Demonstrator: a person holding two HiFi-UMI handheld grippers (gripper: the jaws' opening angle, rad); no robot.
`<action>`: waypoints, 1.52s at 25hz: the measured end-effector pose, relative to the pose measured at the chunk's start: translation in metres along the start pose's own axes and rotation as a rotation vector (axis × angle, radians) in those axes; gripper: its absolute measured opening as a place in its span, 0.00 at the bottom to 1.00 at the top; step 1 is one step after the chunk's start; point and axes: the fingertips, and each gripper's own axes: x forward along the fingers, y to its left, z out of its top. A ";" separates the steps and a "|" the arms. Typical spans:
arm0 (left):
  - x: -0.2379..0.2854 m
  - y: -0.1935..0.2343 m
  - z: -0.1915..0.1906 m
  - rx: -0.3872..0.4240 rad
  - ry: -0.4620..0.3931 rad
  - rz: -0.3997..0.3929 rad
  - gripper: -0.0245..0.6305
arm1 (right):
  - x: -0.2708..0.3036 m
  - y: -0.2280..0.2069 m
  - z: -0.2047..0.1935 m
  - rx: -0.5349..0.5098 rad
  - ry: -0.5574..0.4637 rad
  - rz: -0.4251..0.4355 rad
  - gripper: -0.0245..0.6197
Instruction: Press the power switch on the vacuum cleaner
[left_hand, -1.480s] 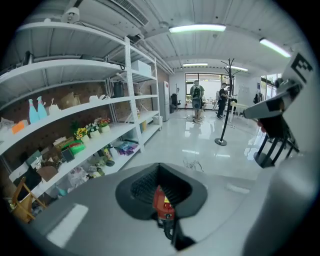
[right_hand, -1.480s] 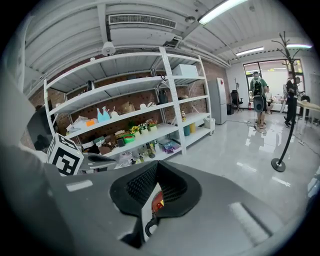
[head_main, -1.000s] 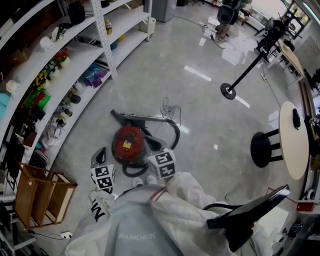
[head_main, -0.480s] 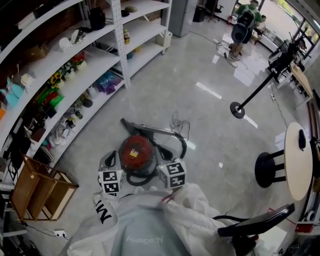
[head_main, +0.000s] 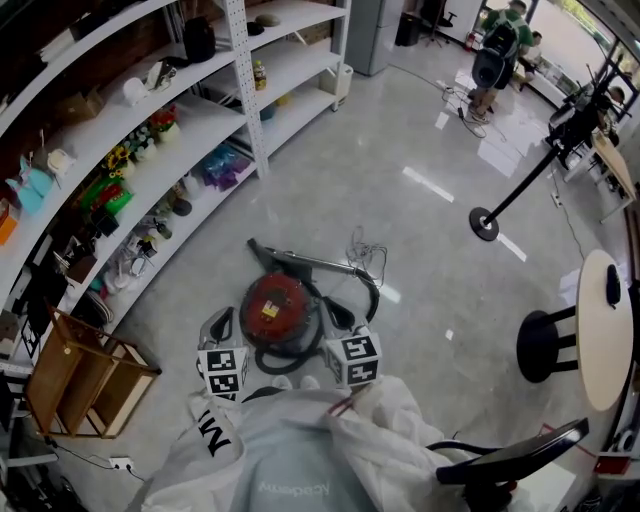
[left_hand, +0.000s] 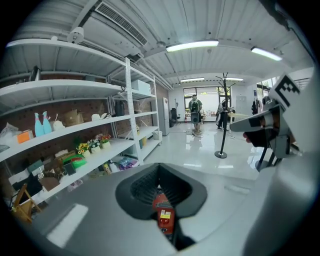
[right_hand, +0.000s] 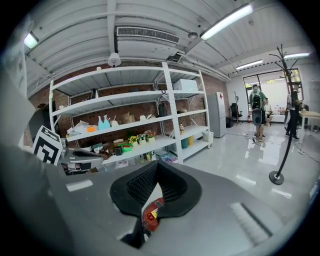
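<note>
**Both grippers poised over the floor vacuum, switch not yet touched**

Head view: the red vacuum cleaner (head_main: 278, 308) sits on the grey floor (head_main: 420, 230), just ahead of the person and between the 2 tools. The left gripper (head_main: 220, 318) hangs just beside its left flank and the right gripper (head_main: 336, 310) just beside its right flank, both pointing forward and down.

The canister body is round. Its long axis is set by the wand (head_main: 305, 262), which lies across the far side of the body, running left to right.

Left gripper view: the left gripper (left_hand: 159, 172) has its jaws drawn together, nothing between them. The vacuum cleaner (left_hand: 164, 216) shows only through the narrow slit below the tips.

Right gripper view: the right gripper (right_hand: 157, 174) is likewise closed and empty, with the vacuum cleaner (right_hand: 150, 216) low in its slit.

The target therefore lies below and ahead of both tools, inboard of each. Neither is clearly nearer. The canister looks slightly larger in the left gripper view, so the left may have the shorter reach.

The power switch itself cannot be singled out. A yellow patch on the top face is possibly only a label.
</note>
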 end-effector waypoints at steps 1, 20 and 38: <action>-0.001 0.001 0.000 0.001 0.000 0.008 0.04 | -0.003 -0.003 -0.001 0.000 -0.001 -0.003 0.04; -0.010 -0.017 0.001 0.009 -0.011 0.014 0.04 | -0.019 -0.026 -0.009 0.023 -0.005 -0.012 0.04; -0.070 -0.007 -0.032 -0.039 -0.020 -0.001 0.04 | -0.053 0.036 -0.023 -0.034 0.011 0.001 0.04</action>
